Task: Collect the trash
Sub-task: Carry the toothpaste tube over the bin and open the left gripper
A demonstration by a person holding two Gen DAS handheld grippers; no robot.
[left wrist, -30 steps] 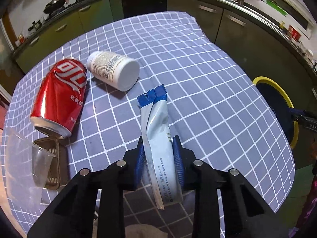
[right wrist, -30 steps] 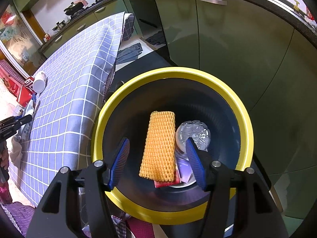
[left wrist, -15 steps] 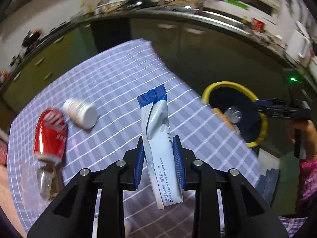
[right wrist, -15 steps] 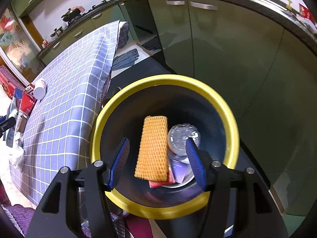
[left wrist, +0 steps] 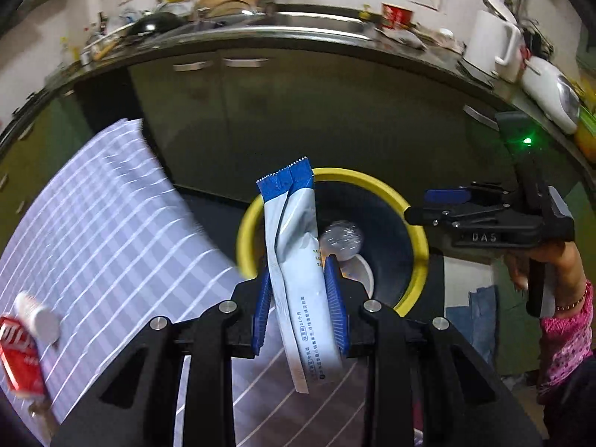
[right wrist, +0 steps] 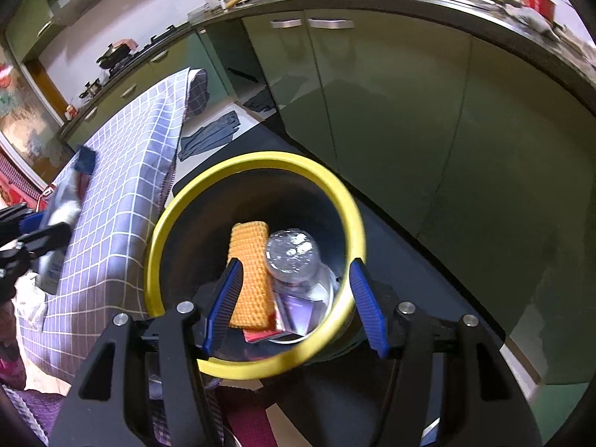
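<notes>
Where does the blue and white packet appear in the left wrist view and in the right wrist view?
Left wrist: blue and white packet at centre, clamped in the left gripper.
Right wrist: at the far left edge, blurred.
Shared landmark: yellow-rimmed bin.

Left wrist view: looks steeply downward along the left tongs (left wrist: 300, 298), from above the checked bench (left wrist: 111, 242) edge toward the yellow-rimmed bin (left wrist: 417, 223) and green cabinets (left wrist: 298, 111). Right wrist view: looks steeply downward along the right tongs (right wrist: 294, 305), close above the bin (right wrist: 257, 160). Both views share the bin, bench edge (right wrist: 130, 186) and cabinets (right wrist: 391, 111); each also shows the other tongs.
</notes>
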